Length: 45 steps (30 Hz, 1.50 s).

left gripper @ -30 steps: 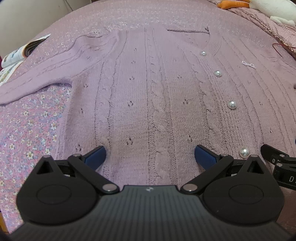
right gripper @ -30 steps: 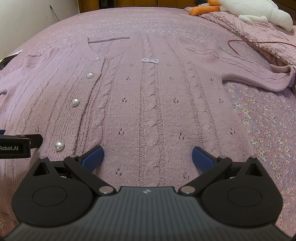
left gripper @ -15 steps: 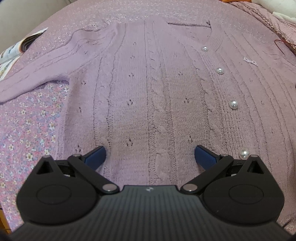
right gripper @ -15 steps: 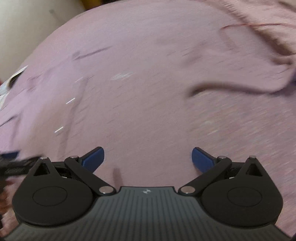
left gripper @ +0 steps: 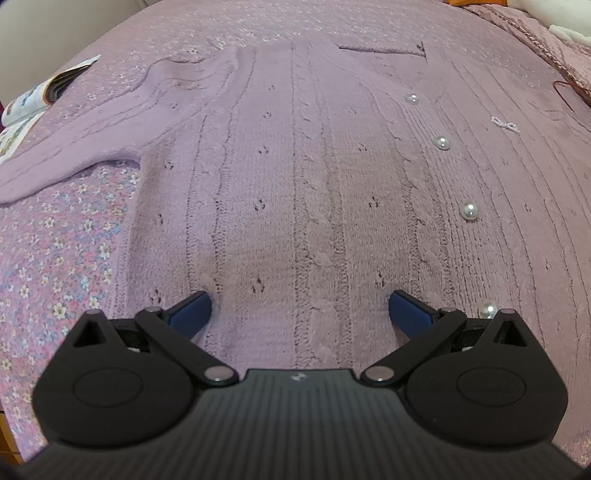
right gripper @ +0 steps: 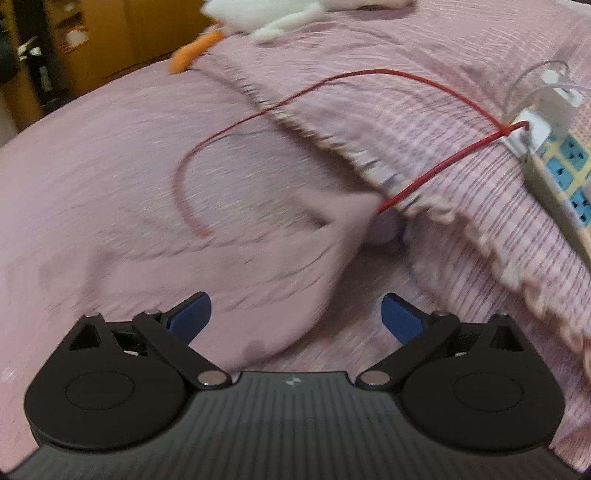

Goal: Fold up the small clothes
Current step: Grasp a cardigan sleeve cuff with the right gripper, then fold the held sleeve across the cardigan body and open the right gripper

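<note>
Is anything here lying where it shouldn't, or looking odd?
Yes: a red cord loops loose across the bed from a power strip and passes by the cardigan sleeve. The cardigan itself lies flat and buttoned.

Left wrist view: looks forward and down along the open left claw (left gripper: 299, 308), low and close over the lilac cardigan (left gripper: 314, 177) spread flat on the bed (left gripper: 55, 240); a magazine (left gripper: 40, 92) lies at the far left edge.

Right wrist view: looks forward along the open right claw (right gripper: 295, 312), low and close, aimed toward a ruffled pillow (right gripper: 424, 147), a red cord (right gripper: 369, 74), a power strip (right gripper: 557, 173) and a white plush toy (right gripper: 280, 14). Heavy motion blur.

Shared: the bed, and probably a cardigan sleeve; blur prevents confirming.
</note>
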### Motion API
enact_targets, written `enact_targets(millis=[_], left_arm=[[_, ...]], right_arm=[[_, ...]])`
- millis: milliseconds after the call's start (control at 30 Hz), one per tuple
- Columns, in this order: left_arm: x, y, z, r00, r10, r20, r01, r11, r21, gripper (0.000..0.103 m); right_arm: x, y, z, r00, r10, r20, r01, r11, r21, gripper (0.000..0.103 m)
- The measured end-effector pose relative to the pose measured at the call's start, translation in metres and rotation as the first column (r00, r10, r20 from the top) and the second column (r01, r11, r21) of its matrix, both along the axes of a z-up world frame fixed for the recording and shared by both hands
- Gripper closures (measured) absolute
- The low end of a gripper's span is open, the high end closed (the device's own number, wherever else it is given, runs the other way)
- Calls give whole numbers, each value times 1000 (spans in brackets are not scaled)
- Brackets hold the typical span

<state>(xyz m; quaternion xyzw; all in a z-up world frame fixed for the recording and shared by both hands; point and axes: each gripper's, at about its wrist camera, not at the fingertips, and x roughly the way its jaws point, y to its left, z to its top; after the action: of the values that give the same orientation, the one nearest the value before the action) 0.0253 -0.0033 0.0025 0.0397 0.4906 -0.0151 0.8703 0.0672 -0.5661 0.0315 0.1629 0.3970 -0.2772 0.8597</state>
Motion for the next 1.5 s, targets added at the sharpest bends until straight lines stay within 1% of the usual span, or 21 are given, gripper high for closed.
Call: enact_targets(millis=[33,67,100,133,167,200,267,400,467,567,667,833,900,1000,1067,1133,1200,1267,1300,1400,1500], left_arm=[[-1,0,0,1000,-1,5,1,1000,1,0],[-2,0,0,1000,-2,9,2,1000,1,0],[-3,0,0,1000,-4,12,4,1000,1,0],[-3,1,0,1000,-8,13,8,1000,1,0],[-4,1,0,1000,-11,12,11,1000,0,0],[-4,1,0,1000,-14,10,14,1000,-1,0],[-3,2,0,1000,-19,5,19,1000,-3,0],[-6,3,3,999,-27,19,28,1000,-13,0],[-7,6,9,998,-26,60,28,999,-38,0],[-10,14,21,992,1,125,12,994,-104,0],[-7,20,34,989,14,148,3,994,-110,0],[-12,36,44,983,46,178,-32,996,-82,0],[-14,43,47,982,62,181,-47,995,-88,0],[-15,55,49,979,85,187,-67,993,-98,0],[-17,59,51,976,91,196,-73,993,-96,0],[-18,63,52,974,95,203,-78,993,-88,0],[-19,65,53,973,96,210,-81,993,-82,0],[-20,67,53,972,98,214,-82,993,-83,0],[-20,68,53,972,100,213,-83,993,-86,0],[-18,70,53,972,103,212,-83,991,-105,0],[-15,68,54,971,93,220,-72,992,-103,0]], right_arm=[[2,-3,-2,1000,-16,5,16,1000,-2,17],[5,-8,-5,1000,-23,12,23,1000,1,32],[8,-14,-9,1000,-26,13,26,1000,5,43],[12,-16,-12,999,-30,12,30,999,14,68],[13,-18,-14,999,-37,20,37,999,24,90],[12,-18,-14,998,-47,34,46,998,32,96],[5,-14,-7,995,-43,88,39,998,38,97],[3,4,23,985,1,172,-8,999,38,97],[4,18,40,977,37,211,-45,998,36,97],[11,41,63,957,94,273,-107,994,34,97],[20,74,84,937,167,306,-176,984,3,97],[35,139,113,883,298,361,-313,949,-17,97],[40,169,122,858,353,373,-367,929,-36,97],[44,215,129,813,435,386,-454,890,-47,97],[46,246,129,781,495,381,-516,855,-54,97],[46,281,122,732,580,357,-595,800,-77,97],[45,316,108,691,658,299,-657,744,-117,97],[44,348,89,662,708,245,-702,700,-127,97],[45,361,77,653,724,223,-722,684,-106,97],[47,388,43,639,744,193,-754,656,-33,97],[50,402,15,619,764,180,-780,625,32,97]])
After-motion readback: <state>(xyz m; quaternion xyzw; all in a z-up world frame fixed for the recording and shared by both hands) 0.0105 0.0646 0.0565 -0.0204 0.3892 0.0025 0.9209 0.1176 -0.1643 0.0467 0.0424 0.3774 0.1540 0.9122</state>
